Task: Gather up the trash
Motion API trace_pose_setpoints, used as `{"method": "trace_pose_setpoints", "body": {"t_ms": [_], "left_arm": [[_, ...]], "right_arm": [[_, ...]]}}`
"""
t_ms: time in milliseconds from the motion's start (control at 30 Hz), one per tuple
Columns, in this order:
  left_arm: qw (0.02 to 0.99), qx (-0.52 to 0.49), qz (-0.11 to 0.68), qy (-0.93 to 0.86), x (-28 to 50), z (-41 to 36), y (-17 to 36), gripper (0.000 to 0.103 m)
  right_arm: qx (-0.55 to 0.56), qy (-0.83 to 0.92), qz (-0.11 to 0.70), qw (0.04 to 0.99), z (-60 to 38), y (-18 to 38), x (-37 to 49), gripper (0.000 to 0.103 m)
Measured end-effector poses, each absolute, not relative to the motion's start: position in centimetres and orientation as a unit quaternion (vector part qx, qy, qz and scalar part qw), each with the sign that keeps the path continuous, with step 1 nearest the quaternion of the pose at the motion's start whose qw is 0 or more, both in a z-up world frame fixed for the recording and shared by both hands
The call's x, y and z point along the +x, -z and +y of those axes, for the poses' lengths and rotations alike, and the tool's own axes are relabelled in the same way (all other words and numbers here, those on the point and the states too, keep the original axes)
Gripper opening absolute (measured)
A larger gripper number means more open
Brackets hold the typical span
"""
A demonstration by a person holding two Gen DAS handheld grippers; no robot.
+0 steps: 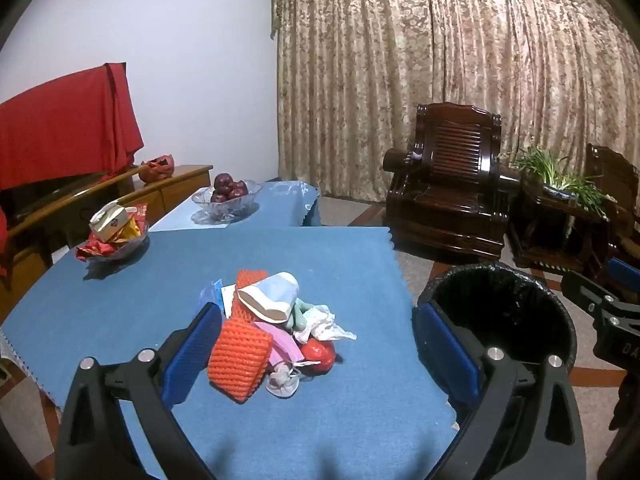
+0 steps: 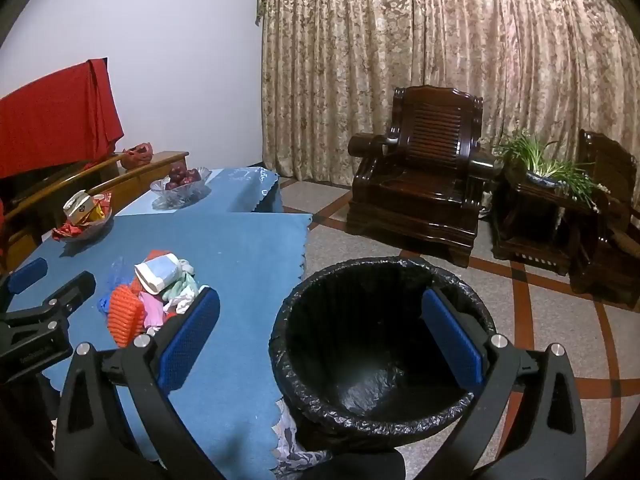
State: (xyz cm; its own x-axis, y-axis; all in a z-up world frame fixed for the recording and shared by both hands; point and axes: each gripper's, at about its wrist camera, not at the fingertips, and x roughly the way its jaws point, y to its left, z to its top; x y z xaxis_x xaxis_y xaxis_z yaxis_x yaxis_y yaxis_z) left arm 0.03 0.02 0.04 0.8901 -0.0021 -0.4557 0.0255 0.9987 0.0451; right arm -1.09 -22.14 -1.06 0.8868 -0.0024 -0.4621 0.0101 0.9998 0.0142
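Observation:
A pile of trash (image 1: 276, 332) lies in the middle of the blue-clothed table (image 1: 320, 252). It holds an orange foam net (image 1: 238, 360), a crushed white and blue cup (image 1: 268, 298), crumpled white tissue (image 1: 326, 324), a pink wrapper and a red scrap. My left gripper (image 1: 318, 314) is open just in front of the pile, which sits between its blue pads untouched. To the right of the table stands a bin with a black liner (image 2: 360, 420). Over its mouth hangs my right gripper (image 2: 320, 300), open and holding nothing. In the right wrist view the trash pile (image 2: 152, 292) lies to the left.
A glass bowl of snacks (image 1: 114, 236) and a glass bowl of red apples (image 1: 226, 196) stand at the far left of the table. Beyond are a dark wooden armchair (image 1: 448, 184), a potted plant (image 1: 560, 176) on a side table, and a red-draped cabinet (image 1: 64, 136).

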Motion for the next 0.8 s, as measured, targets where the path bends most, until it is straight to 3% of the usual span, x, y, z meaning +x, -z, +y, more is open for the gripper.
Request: {"method": "trace_pose_setpoints", "body": {"t_ms": [800], "left_arm": [[0.972,0.023,0.236,0.008,-0.23,0.69,0.43,0.097]], "right_arm": [[0.010,0.003,0.245,0.969,-22.06,1.28,-0.73,0.098]]}}
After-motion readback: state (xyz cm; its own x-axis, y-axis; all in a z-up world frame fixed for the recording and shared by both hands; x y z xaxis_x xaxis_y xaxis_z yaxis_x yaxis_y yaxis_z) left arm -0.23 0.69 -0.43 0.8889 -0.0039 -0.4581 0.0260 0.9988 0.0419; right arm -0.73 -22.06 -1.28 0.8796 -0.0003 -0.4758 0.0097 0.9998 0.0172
